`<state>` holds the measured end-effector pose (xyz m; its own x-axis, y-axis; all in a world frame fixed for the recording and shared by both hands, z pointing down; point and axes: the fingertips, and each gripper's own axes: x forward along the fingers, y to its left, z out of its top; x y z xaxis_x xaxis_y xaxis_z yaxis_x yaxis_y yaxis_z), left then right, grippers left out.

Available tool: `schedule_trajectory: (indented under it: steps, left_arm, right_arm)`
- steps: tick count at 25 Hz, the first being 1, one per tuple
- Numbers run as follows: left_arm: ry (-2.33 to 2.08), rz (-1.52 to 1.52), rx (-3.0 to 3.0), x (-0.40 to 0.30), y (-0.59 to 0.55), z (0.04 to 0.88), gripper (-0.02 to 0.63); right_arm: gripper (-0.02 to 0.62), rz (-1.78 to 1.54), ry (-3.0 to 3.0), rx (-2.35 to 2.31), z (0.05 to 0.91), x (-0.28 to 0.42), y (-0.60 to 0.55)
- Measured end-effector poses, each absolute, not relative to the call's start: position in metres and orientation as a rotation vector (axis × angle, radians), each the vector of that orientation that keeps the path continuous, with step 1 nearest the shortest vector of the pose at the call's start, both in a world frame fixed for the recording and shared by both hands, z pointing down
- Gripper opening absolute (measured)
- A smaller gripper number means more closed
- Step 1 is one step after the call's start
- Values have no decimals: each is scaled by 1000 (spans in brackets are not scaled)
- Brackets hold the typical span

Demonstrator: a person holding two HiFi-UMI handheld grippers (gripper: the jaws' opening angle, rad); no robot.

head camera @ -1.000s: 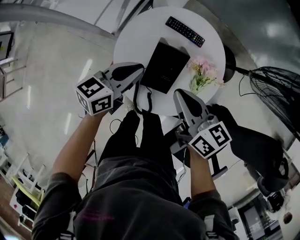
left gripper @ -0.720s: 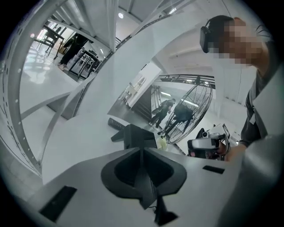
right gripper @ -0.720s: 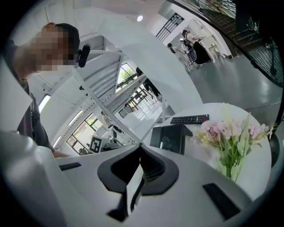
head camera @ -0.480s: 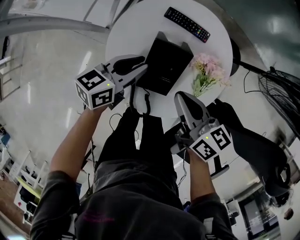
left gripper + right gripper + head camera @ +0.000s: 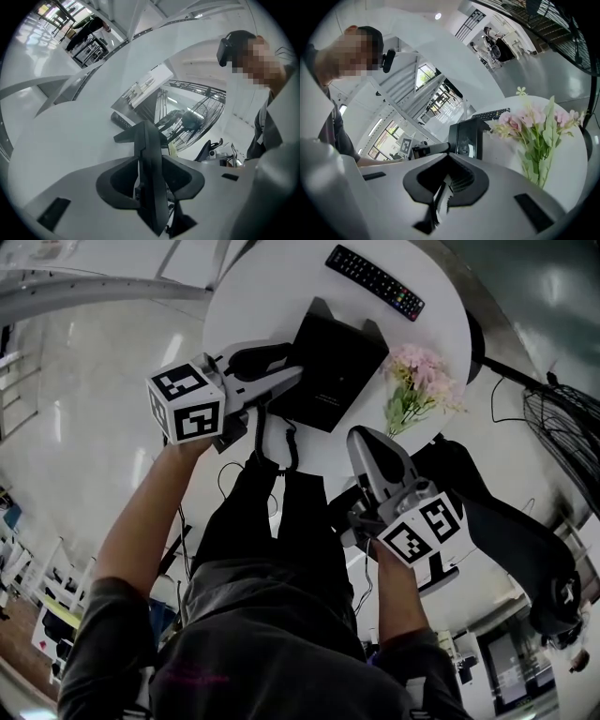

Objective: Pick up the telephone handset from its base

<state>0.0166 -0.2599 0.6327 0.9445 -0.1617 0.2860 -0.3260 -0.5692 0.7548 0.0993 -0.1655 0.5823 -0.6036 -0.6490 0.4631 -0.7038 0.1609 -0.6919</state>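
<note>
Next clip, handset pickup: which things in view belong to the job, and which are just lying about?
For the job:
- telephone
- its cord

Lying about:
- remote
- flowers
- fan

At the lower centre the right gripper [image 5: 446,159] shows its two grey jaws closed: the ribbed pads [image 5: 440,192] meet with nothing between them. Just above them in the frame stands the black telephone [image 5: 469,138] on a white round table [image 5: 567,164]. The left gripper [image 5: 443,148] comes in from the left, its tip by the telephone's left edge. A remote control [image 5: 490,114] lies behind the telephone, pink flowers [image 5: 534,124] fill the right side — and a person [image 5: 333,126] leans in at the upper left.
</note>
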Motion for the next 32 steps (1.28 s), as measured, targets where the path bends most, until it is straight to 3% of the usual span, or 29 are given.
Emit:
schedule_trajectory:
  steps: [15,32]
  left_arm:
    - [-266,302,2158,23,-251,633,97]
    - [-317,214,2082,12,-244,625,87]
  right_arm:
    - [20,1439,-2372,1363,566,94,-169]
    - [20,1387,-2394,1402,544,95,-157]
